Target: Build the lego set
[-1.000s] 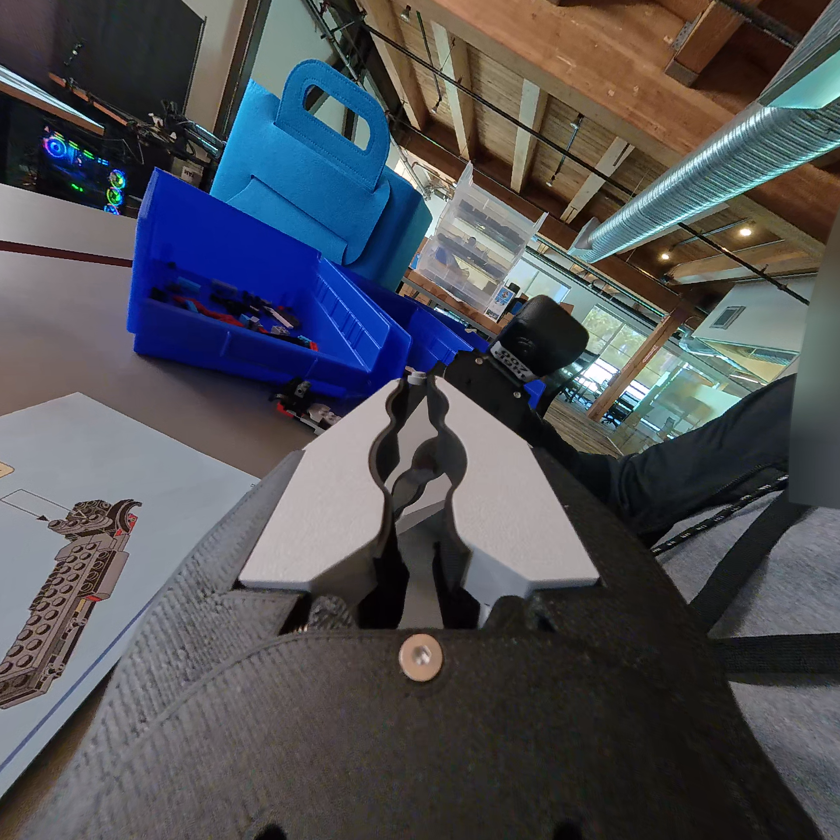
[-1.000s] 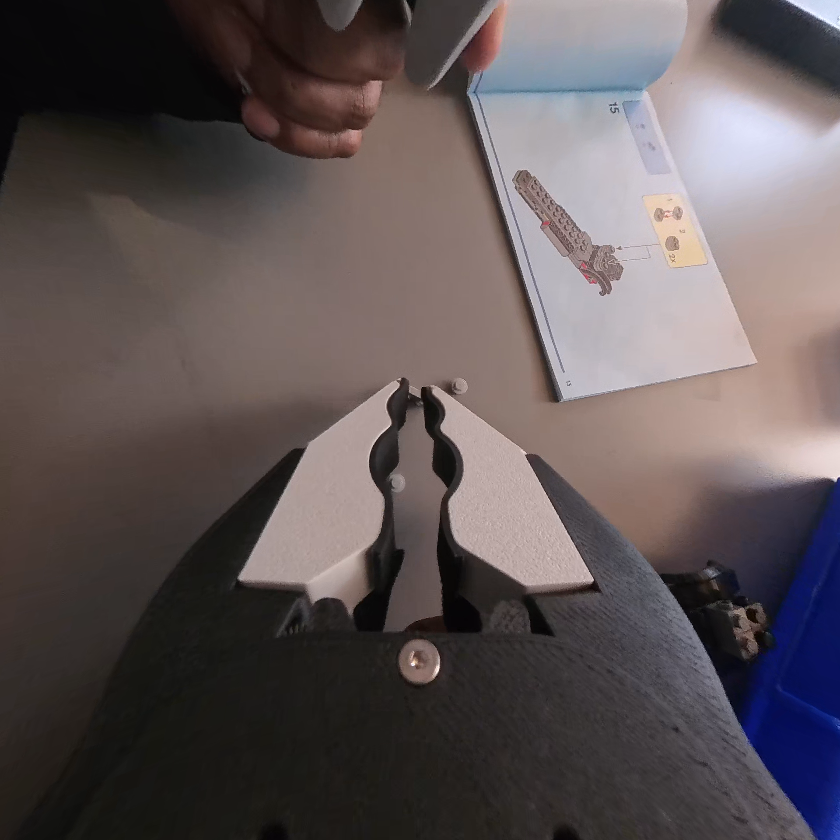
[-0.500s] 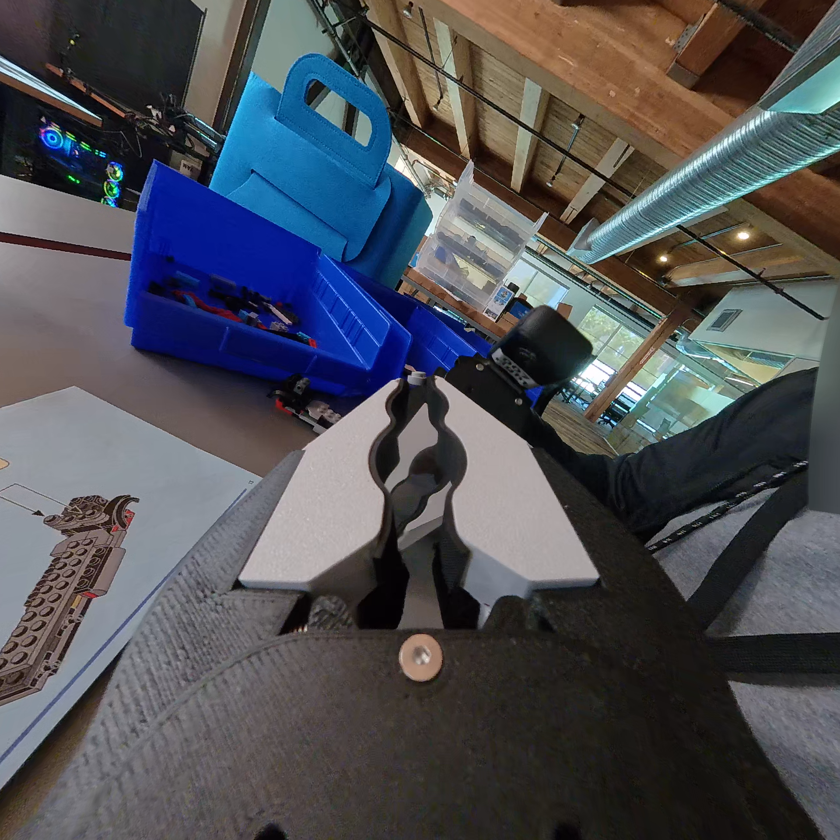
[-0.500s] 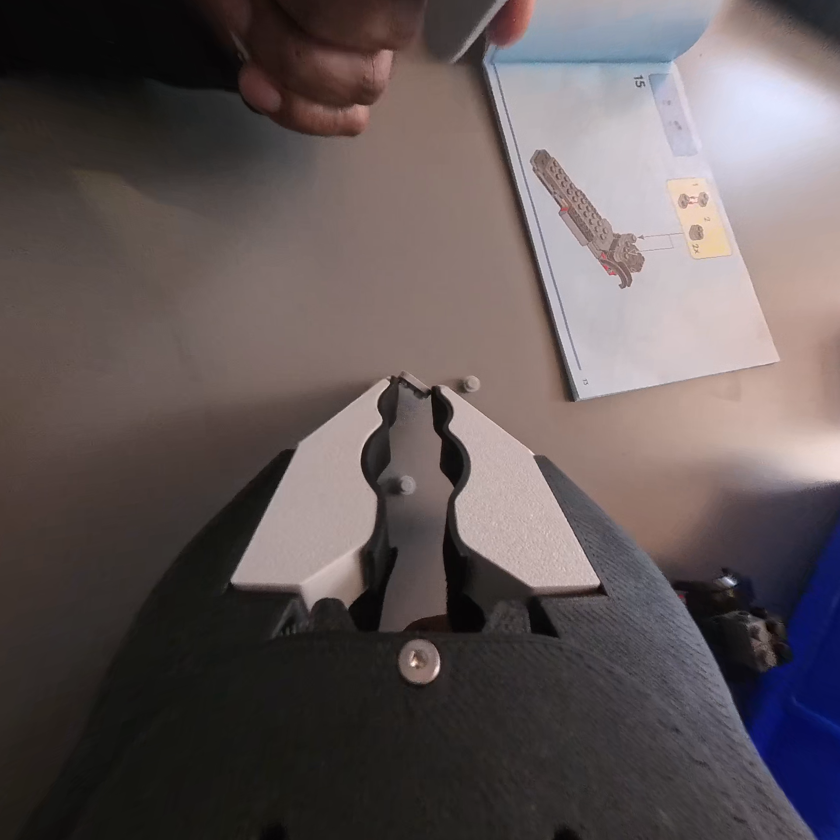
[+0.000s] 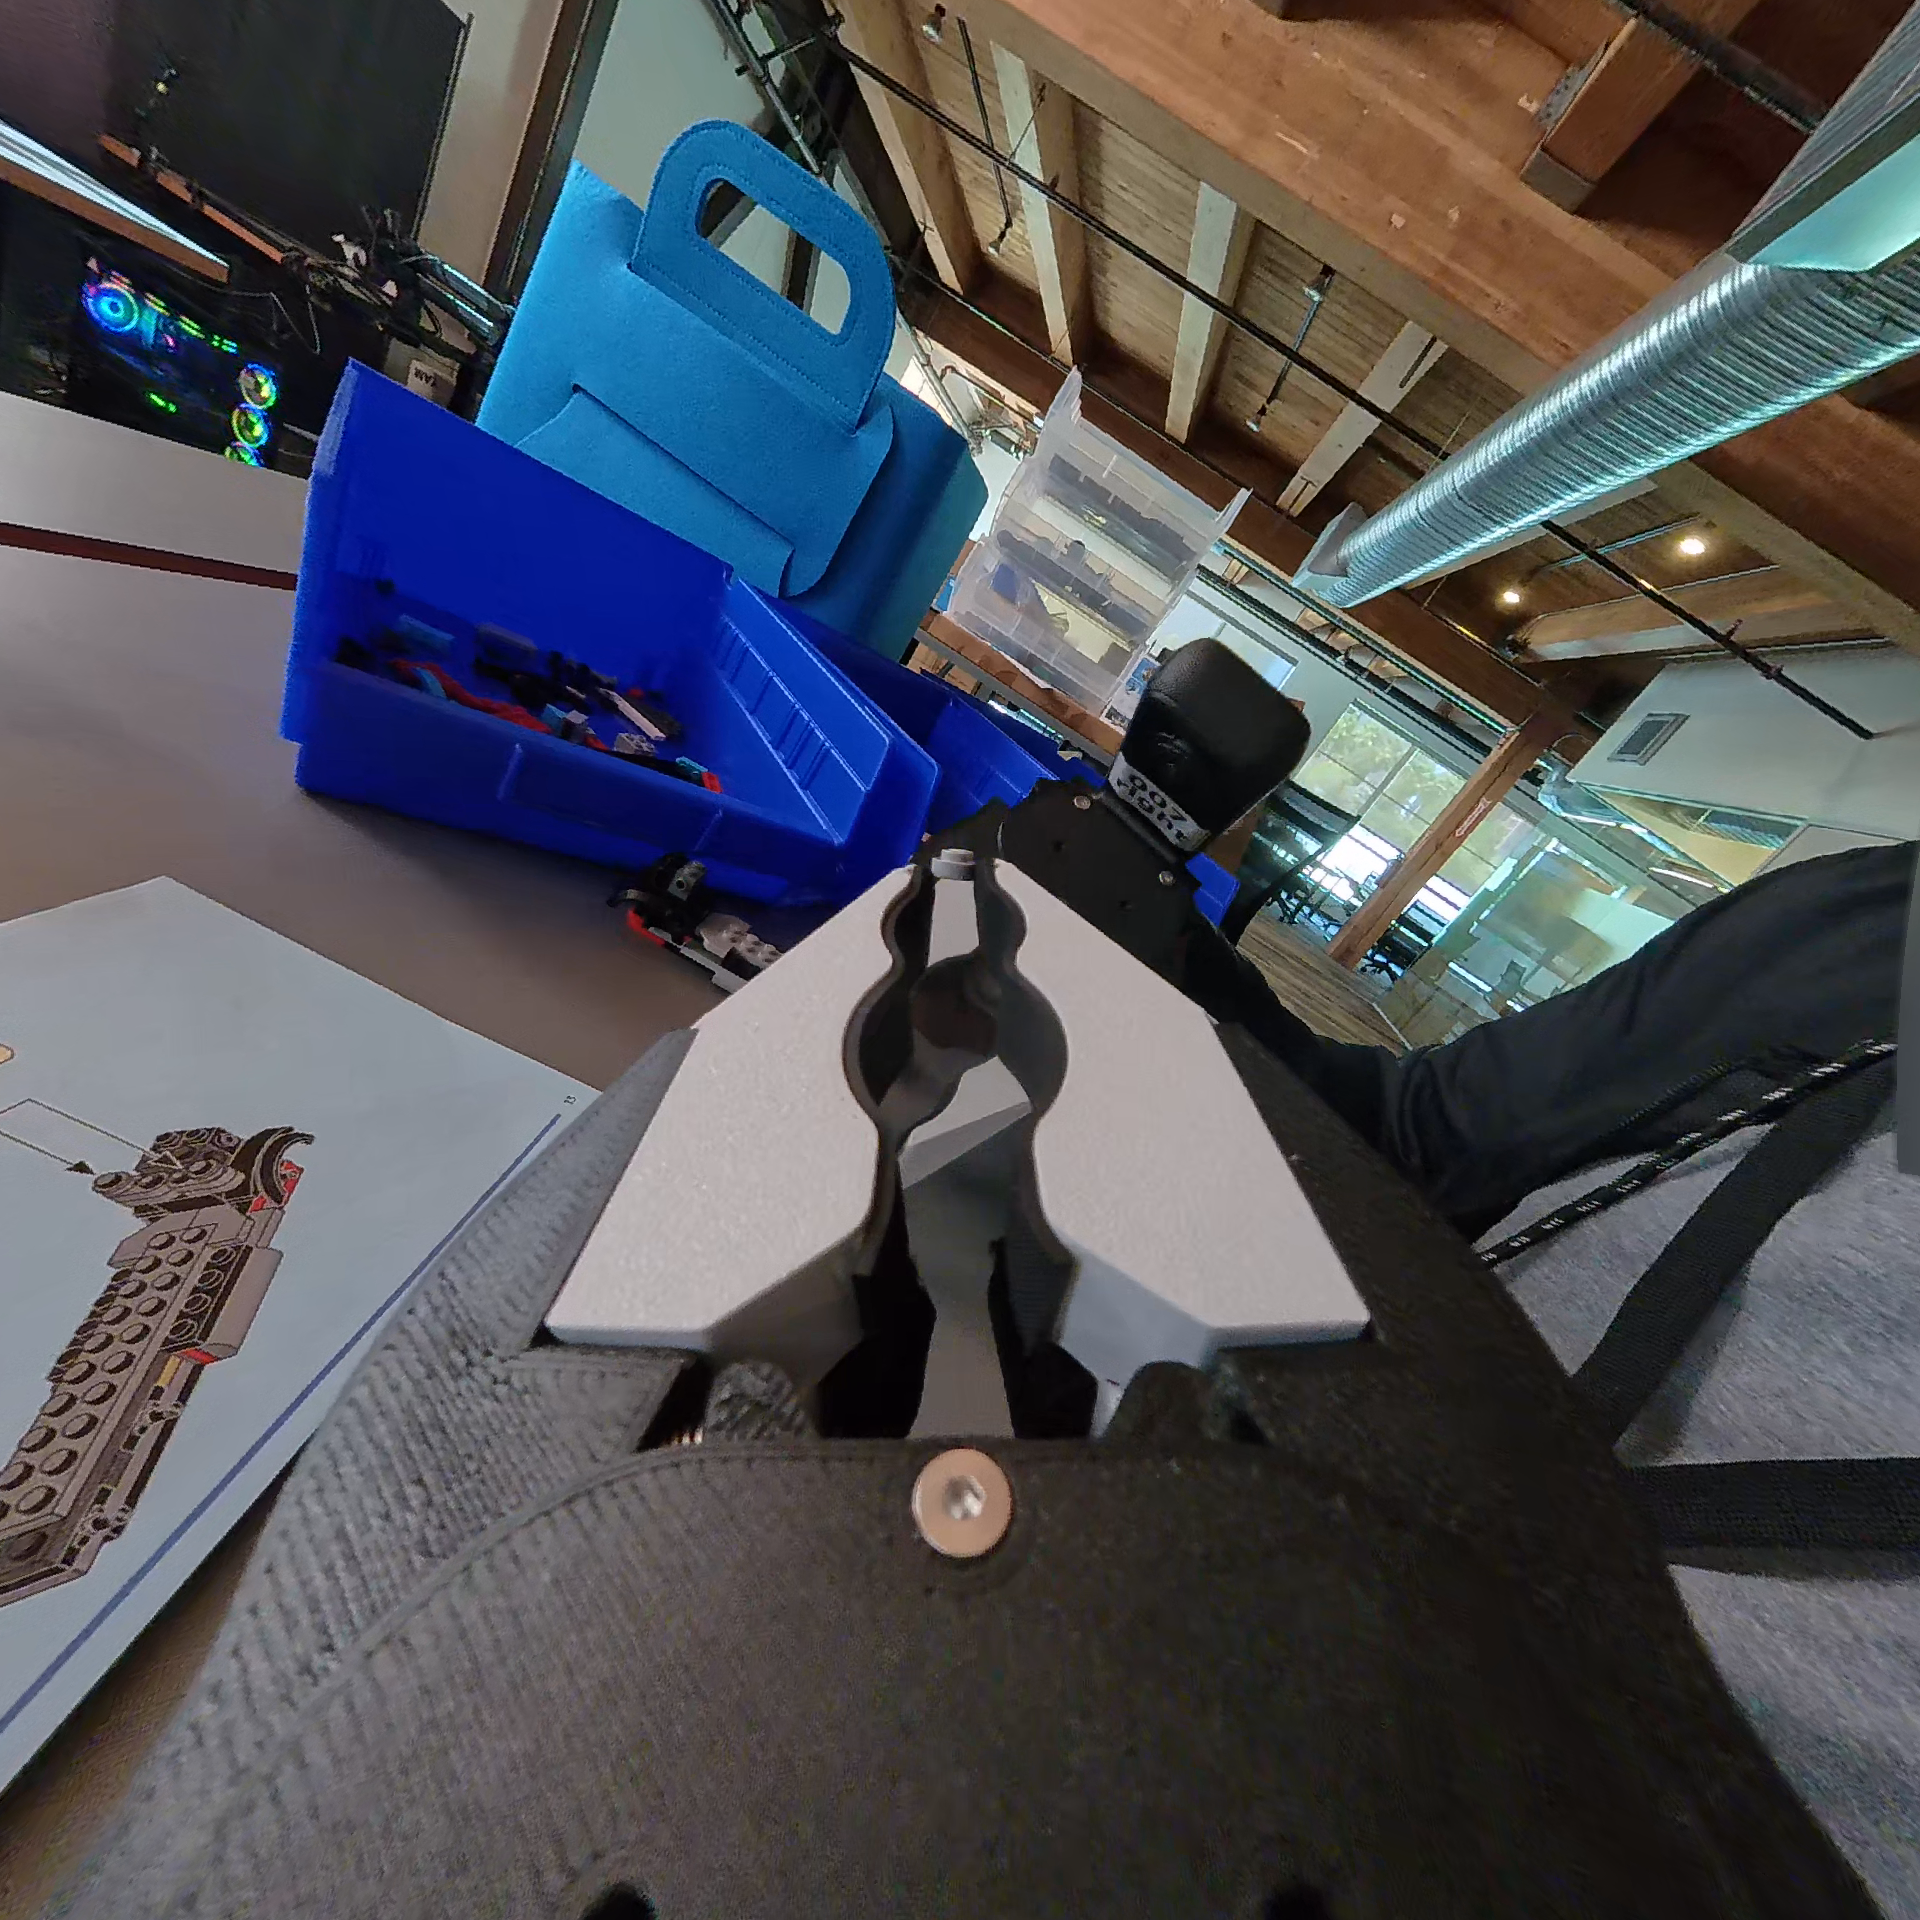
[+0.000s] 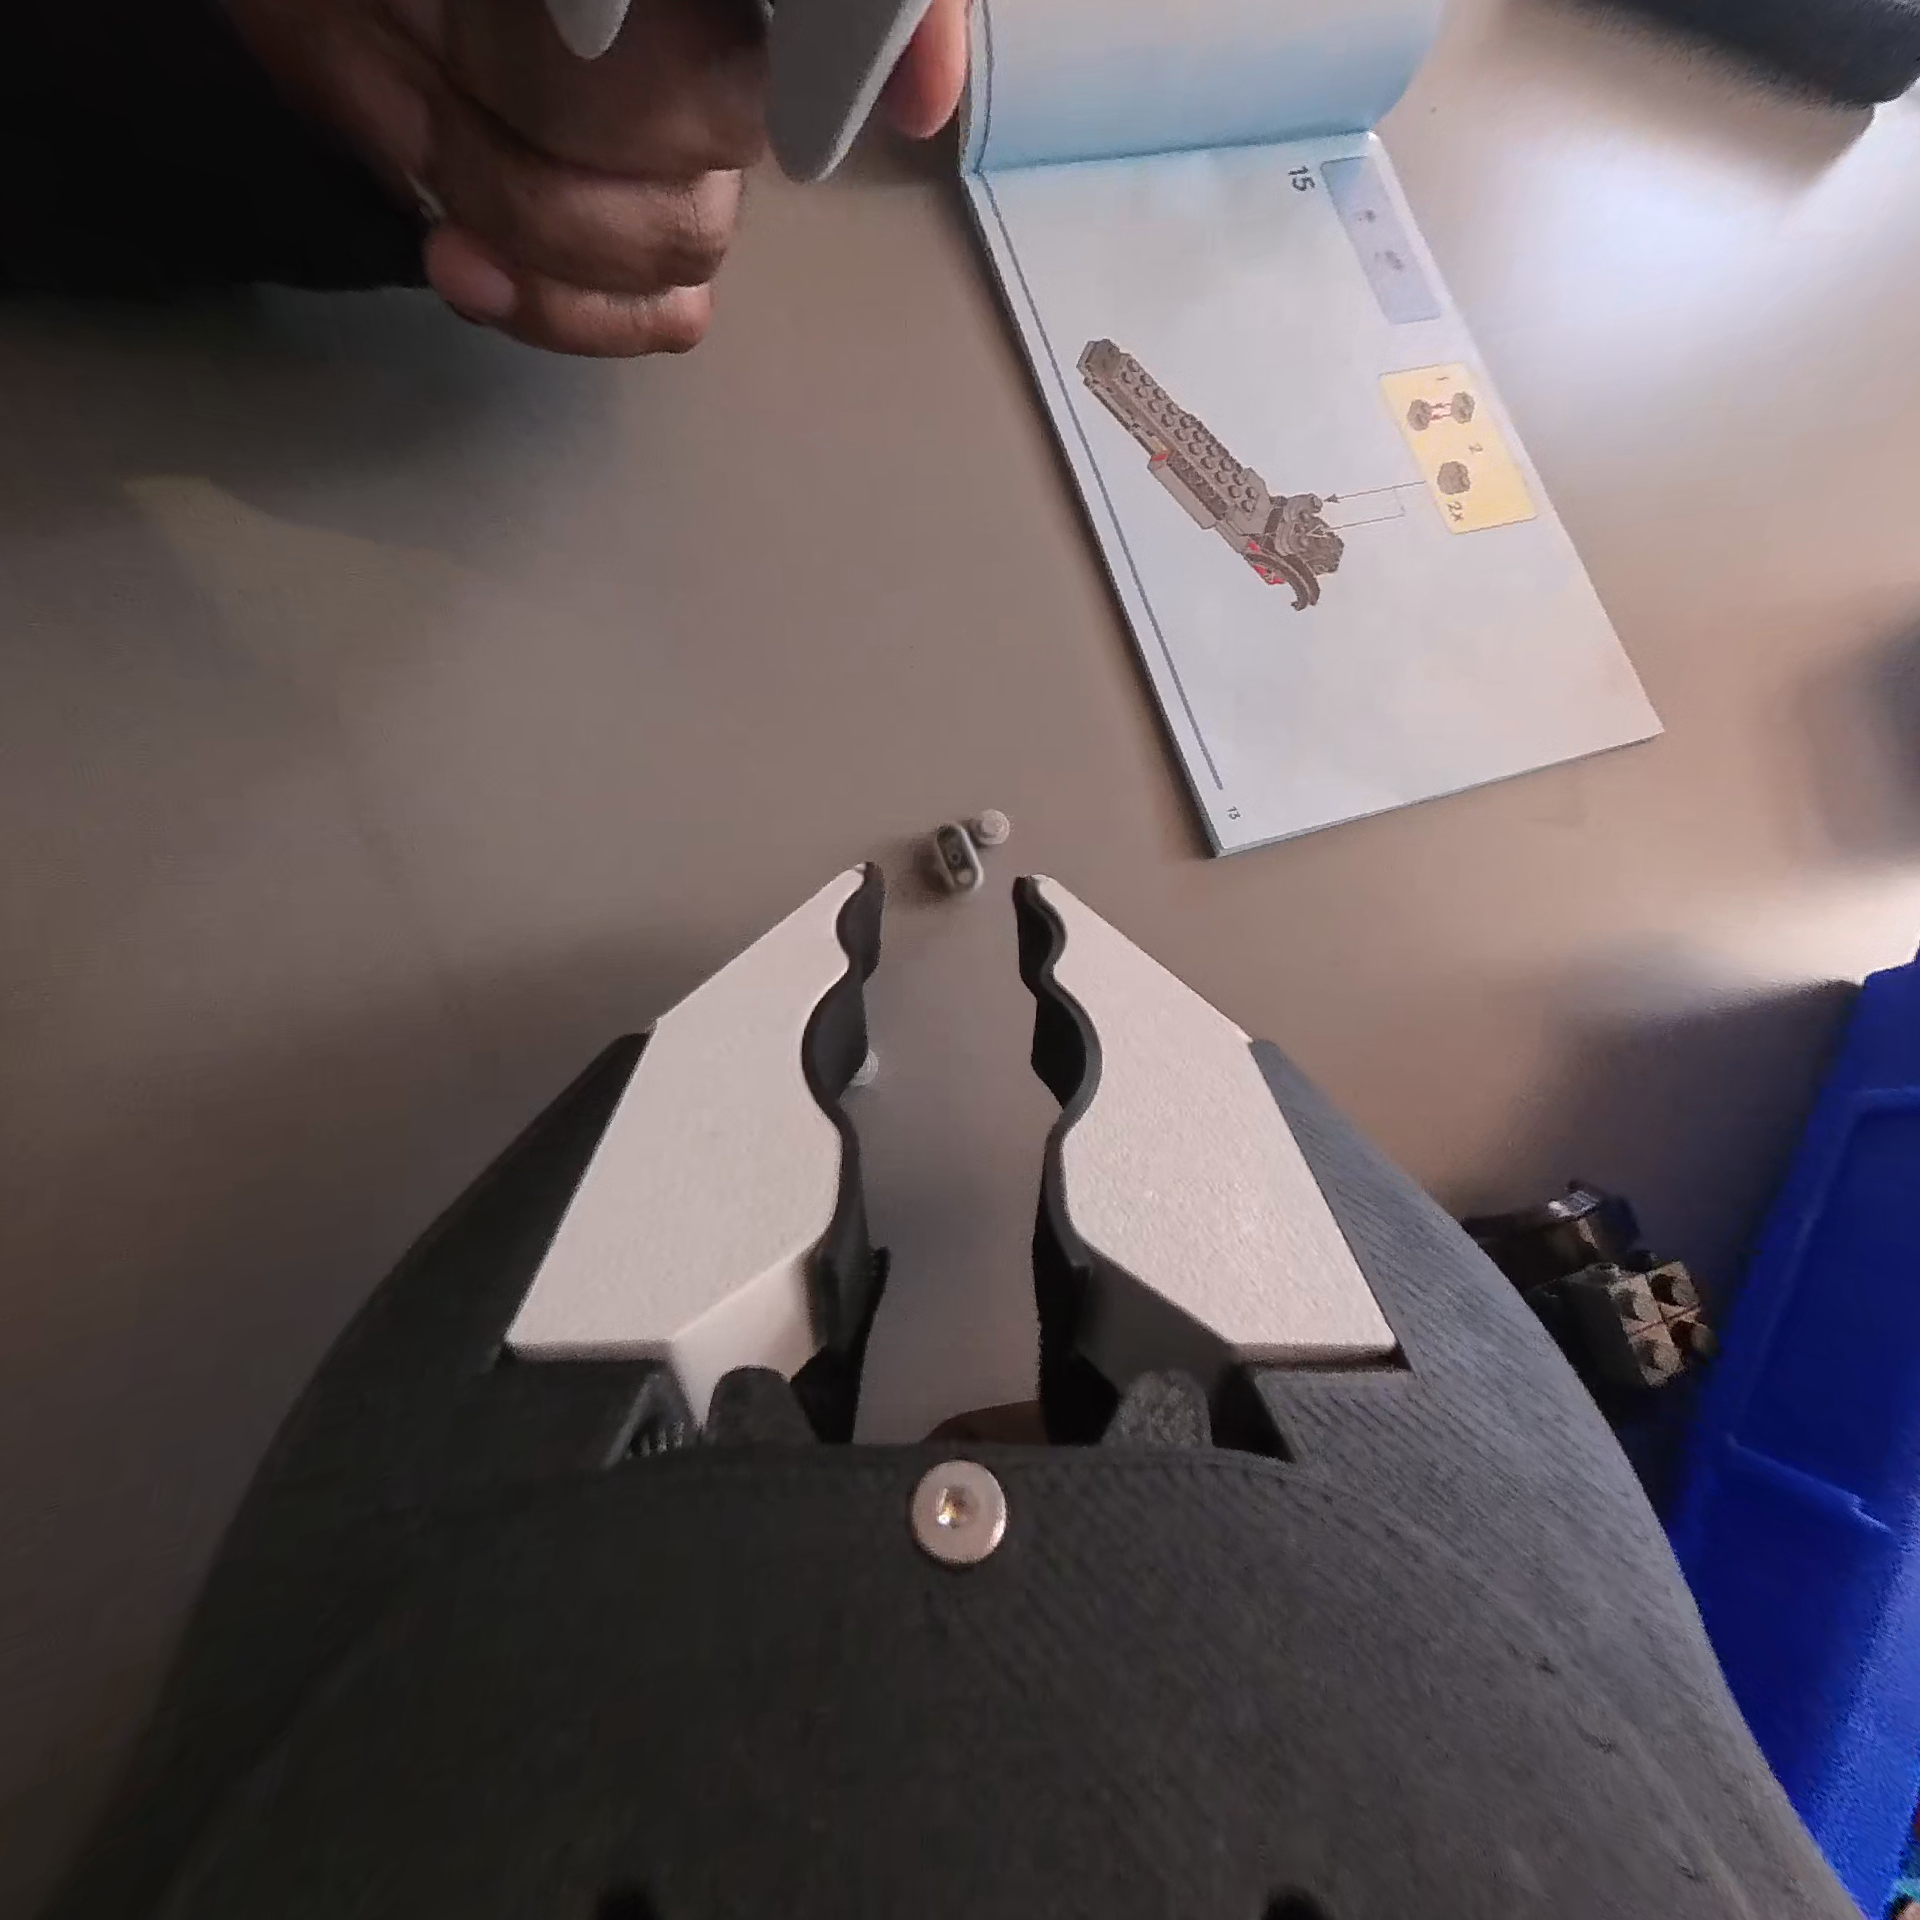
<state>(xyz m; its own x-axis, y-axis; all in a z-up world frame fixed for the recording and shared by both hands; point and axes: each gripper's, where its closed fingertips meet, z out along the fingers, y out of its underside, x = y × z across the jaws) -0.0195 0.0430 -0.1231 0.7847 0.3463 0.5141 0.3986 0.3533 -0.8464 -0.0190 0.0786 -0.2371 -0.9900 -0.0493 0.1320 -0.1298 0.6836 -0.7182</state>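
A second ago my right hand-held gripper (image 6: 948,883) was pinched nearly shut on a small grey lego piece (image 6: 954,858); now its jaws stand spread and released, and that piece lies on the table (image 6: 468,675) just beyond the fingertips, touching a tiny round grey stud (image 6: 992,827). Another small stud (image 6: 865,1064) shows beside the inner edge of one finger. My left hand-held gripper (image 5: 954,871) has kept its clench on a small grey lego piece (image 5: 953,861) at its tips.

The open instruction booklet (image 6: 1340,499) lies well apart from the dropped piece. The half-built dark lego model (image 5: 698,923) sits just in front of the blue parts bin (image 5: 582,665), with a blue felt bag (image 5: 727,416) behind the bin. In the right wrist view my left hand (image 6: 582,197) hangs at the top edge. Nothing stands between the open jaws and the piece.
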